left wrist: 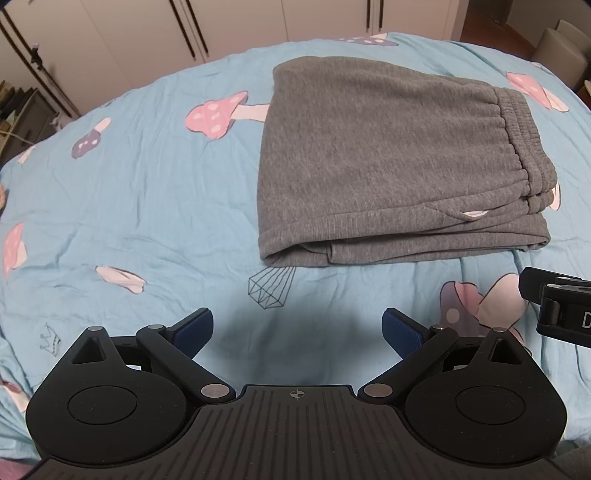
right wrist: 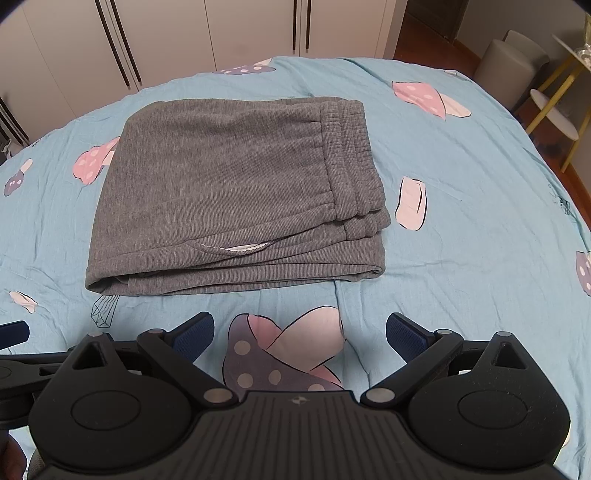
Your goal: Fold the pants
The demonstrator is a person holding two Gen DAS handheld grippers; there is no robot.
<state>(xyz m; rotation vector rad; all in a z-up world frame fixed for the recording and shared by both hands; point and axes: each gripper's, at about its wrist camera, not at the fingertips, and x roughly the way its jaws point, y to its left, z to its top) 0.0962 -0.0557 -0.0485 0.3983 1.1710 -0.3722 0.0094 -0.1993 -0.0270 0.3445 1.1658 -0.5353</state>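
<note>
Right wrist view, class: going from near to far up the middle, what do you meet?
Open right hand-held gripper → purple and pink mushroom print → folded grey knit pants → light blue bedsheet → white wardrobe doors.

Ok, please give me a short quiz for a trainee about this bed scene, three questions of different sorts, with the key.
1. True or false: the grey knitted pants lie folded on the light blue mushroom-print bedsheet.
2. The left gripper and right gripper are: A open, B shut on cloth.
3. Fill in: the elastic waistband lies at the bundle's ___ side in both views.

Key: 1 true; 2 A; 3 right.
</note>
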